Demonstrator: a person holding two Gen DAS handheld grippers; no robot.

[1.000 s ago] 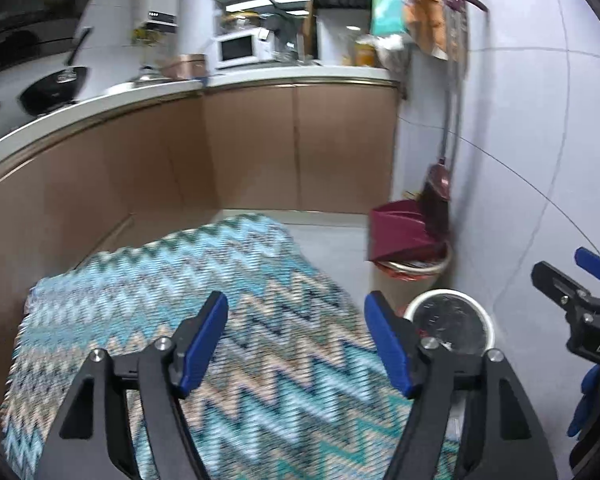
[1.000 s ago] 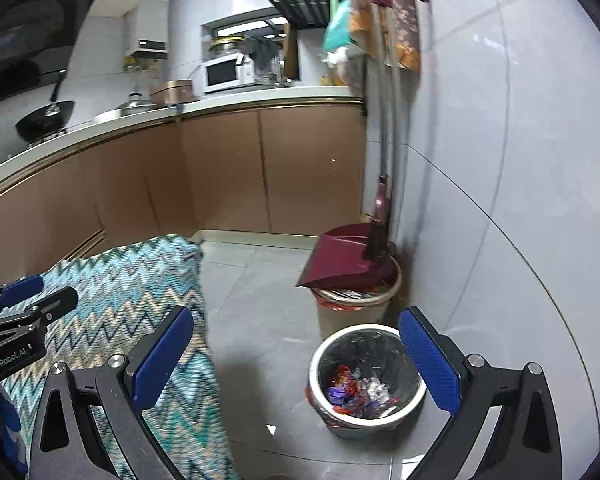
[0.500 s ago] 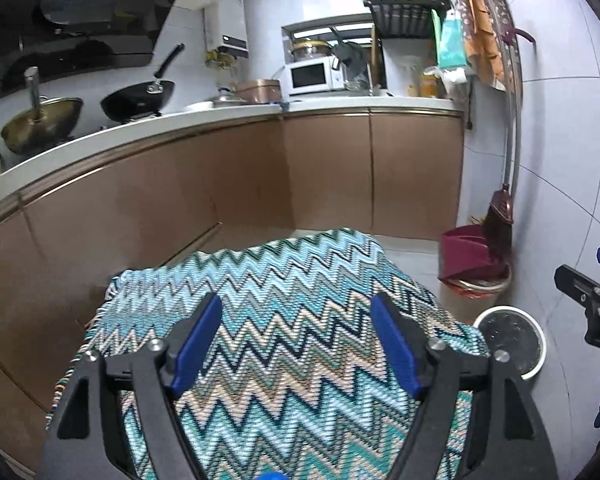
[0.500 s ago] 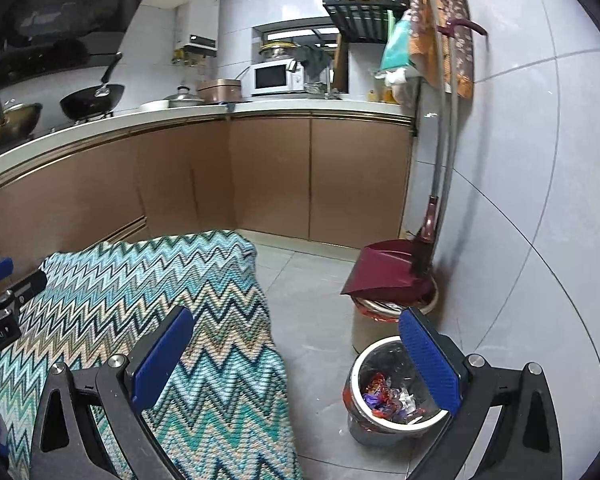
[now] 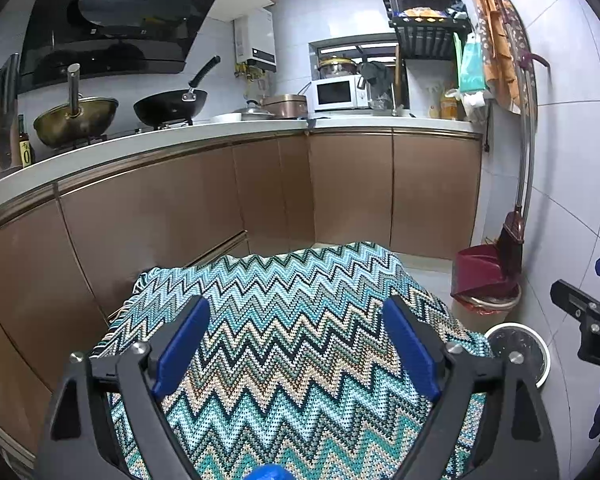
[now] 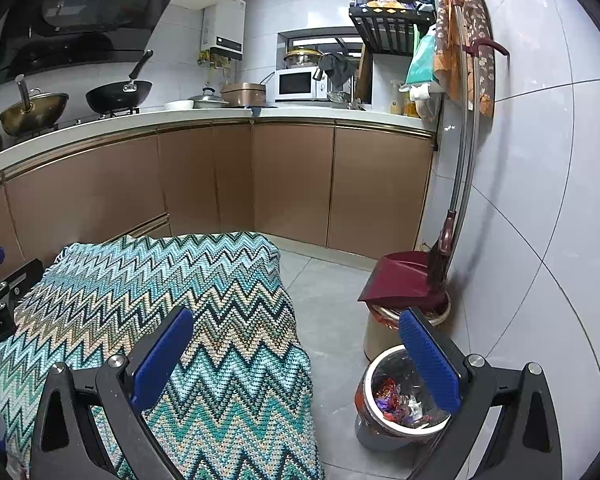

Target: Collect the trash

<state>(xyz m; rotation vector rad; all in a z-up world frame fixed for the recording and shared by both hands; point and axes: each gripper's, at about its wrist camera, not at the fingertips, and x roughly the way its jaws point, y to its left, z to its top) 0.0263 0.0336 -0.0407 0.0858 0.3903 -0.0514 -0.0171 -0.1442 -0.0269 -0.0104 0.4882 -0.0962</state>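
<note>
both grippers hover over a bench draped in a zigzag-patterned cloth (image 5: 300, 320) in a tiled kitchen, the left gripper (image 5: 296, 348) and the right gripper (image 6: 300, 356) each with blue-padded fingers spread wide and holding nothing. the trash (image 6: 398, 402), a heap of colourful wrappers, lies inside a small metal bin (image 6: 364, 428) on the floor to the right of the bench, just in front of a taller bin (image 6: 374, 340) topped by a maroon dustpan (image 6: 396, 282) with a broom (image 6: 440, 264) leaning against the wall.
</note>
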